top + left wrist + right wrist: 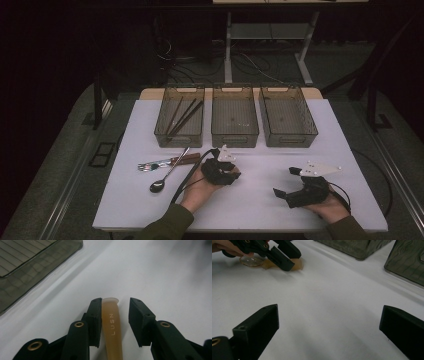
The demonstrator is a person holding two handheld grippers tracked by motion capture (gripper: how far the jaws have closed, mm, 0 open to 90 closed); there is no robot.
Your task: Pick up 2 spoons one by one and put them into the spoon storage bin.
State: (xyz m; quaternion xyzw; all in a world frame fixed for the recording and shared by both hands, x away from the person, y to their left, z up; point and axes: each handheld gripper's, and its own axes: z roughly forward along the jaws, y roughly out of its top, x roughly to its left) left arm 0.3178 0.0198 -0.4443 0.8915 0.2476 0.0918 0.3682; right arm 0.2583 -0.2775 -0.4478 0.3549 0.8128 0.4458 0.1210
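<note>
on the left of the table (320, 150) the metal spoon (161, 183) and the brown-handled piece (170, 161) beside it lie loose, just below the left bin (180, 116) that has the dark sticks in it; the middle bin (234, 115) and right bin (287, 116) look bare inside. your left gripper (115, 308) is down at the table with the amber plastic spoon (112, 325) lying flat between its jaws: one pad touches the handle's side, the other stands off with a clear gap, so nothing is clamped yet. the risk, as i judge it, is that squeezing from one side shoves the smooth handle sideways or twists it on the slick white top, and you end up pinching only its tip, which could then swing or drop on the lift. centre the handle before you close. further right, your right gripper (329, 322) has its jaws wide apart over bare table, well clear of the spoon; keep it and its trailing cable out of the other hand's way.
</note>
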